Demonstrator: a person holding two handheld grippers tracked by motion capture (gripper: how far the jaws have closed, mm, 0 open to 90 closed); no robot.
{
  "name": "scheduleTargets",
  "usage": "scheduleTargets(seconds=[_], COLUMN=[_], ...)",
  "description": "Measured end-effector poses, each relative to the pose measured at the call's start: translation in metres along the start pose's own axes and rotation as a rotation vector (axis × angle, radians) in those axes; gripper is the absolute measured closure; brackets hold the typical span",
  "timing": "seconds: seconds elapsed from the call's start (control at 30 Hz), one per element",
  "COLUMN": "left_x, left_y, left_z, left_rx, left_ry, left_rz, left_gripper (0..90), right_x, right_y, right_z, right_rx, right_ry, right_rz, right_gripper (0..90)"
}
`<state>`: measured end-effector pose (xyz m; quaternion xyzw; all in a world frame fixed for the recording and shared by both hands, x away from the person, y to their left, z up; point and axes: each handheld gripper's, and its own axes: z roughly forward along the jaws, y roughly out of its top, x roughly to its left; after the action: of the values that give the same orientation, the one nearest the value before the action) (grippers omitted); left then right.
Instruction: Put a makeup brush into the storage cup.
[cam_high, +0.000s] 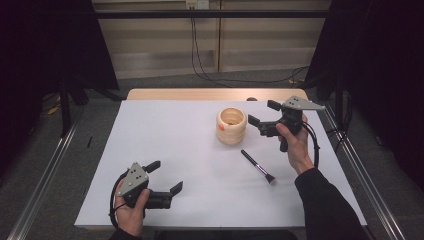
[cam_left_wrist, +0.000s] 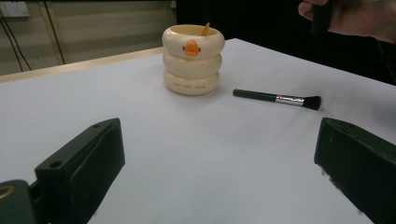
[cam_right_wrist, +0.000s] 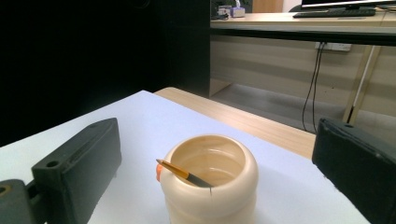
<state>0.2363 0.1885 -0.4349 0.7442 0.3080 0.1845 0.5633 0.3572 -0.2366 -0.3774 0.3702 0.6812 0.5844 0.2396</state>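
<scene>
So on the left we've got the left hand-held gripper (cam_high: 164, 176) sitting low near the front edge of the white surface (cam_high: 170, 135), jaws spread wide with nothing between them. Moving right, the cream ring-stacked holder (cam_high: 231, 126) with a little orange duck face stands upright toward the back middle, and something thin with an orange tip (cam_right_wrist: 167, 165) leans inside it against the rim. Just right of the holder and nearer to us, a dark-handled makeup brush (cam_high: 257, 166) lies flat on the surface, bristles pointing our way. Far right, the right hand-held gripper (cam_high: 260, 113) hangs just beside the holder, jaws wide apart and empty.
</scene>
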Motion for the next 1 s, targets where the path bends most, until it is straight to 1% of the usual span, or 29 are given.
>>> scheduleTargets(seconds=[0.07, 0.17, 0.2, 0.23, 0.27, 0.37, 0.43, 0.47, 0.5, 0.53, 0.6, 0.67, 0.73, 0.83, 0.9, 1.0], left_x=[0.000, 0.000, -0.001, -0.001, 0.000, 0.000, 0.000, 0.000, -0.002, -0.002, -0.003, -0.003, -0.002, -0.004, -0.005, -0.005], left_y=[0.000, 0.000, 0.000, 0.000, 0.000, 0.001, 0.001, 0.001, 0.001, 0.001, 0.002, 0.001, 0.001, 0.002, 0.002, 0.001], left_z=[0.000, 0.000, 0.000, 0.000, 0.000, -0.002, -0.002, -0.002, -0.002, -0.002, -0.002, -0.002, -0.002, -0.003, -0.003, -0.004], left_rx=[0.000, 0.001, 0.000, -0.001, -0.002, -0.016, -0.017, -0.017, -0.013, -0.015, -0.020, -0.023, -0.032, -0.042, -0.047, -0.052], left_ry=[0.003, 0.003, 0.004, 0.005, 0.005, 0.020, 0.021, 0.020, 0.028, 0.024, 0.023, 0.023, 0.021, 0.026, 0.022, 0.025], left_rz=[0.000, 0.004, -0.004, -0.004, 0.000, 0.001, -0.004, 0.001, 0.002, 0.011, 0.014, 0.007, 0.002, -0.007, -0.008, -0.013], left_gripper=[1.6, 1.6, 1.6, 1.6, 1.6, 1.6, 1.6, 1.6, 1.7, 1.6, 1.5, 1.5, 1.5, 1.5, 1.5, 1.5], right_x=[0.000, 0.001, 0.001, 0.001, 0.002, 0.003, 0.004, 0.004, 0.004, 0.005, 0.006, 0.007, 0.008, 0.011, 0.013, 0.016], right_y=[-0.002, -0.006, -0.007, -0.007, -0.008, -0.009, -0.011, -0.012, -0.013, -0.014, -0.016, -0.019, -0.023, -0.028, -0.030, -0.033], right_z=[-0.004, -0.010, -0.012, -0.014, -0.017, -0.022, -0.026, -0.028, -0.029, -0.031, -0.036, -0.041, -0.047, -0.054, -0.060, -0.069], right_rx=[0.001, 0.011, 0.010, 0.009, 0.008, -0.001, 0.002, -0.005, -0.008, -0.010, -0.010, -0.001, -0.007, 0.002, 0.003, 0.005], right_ry=[0.001, -0.016, -0.014, -0.014, -0.023, -0.024, -0.039, -0.042, -0.030, -0.035, -0.050, -0.063, -0.069, -0.094, -0.099, -0.119], right_rz=[0.004, -0.008, -0.005, -0.001, -0.009, -0.019, -0.028, -0.018, -0.011, -0.004, -0.010, -0.014, 0.004, 0.001, -0.013, -0.003], right_gripper=[1.3, 1.1, 1.1, 1.1, 1.1, 1.3, 1.4, 1.3, 1.4, 1.4, 1.4, 1.4, 1.6, 1.7, 1.7, 1.7])
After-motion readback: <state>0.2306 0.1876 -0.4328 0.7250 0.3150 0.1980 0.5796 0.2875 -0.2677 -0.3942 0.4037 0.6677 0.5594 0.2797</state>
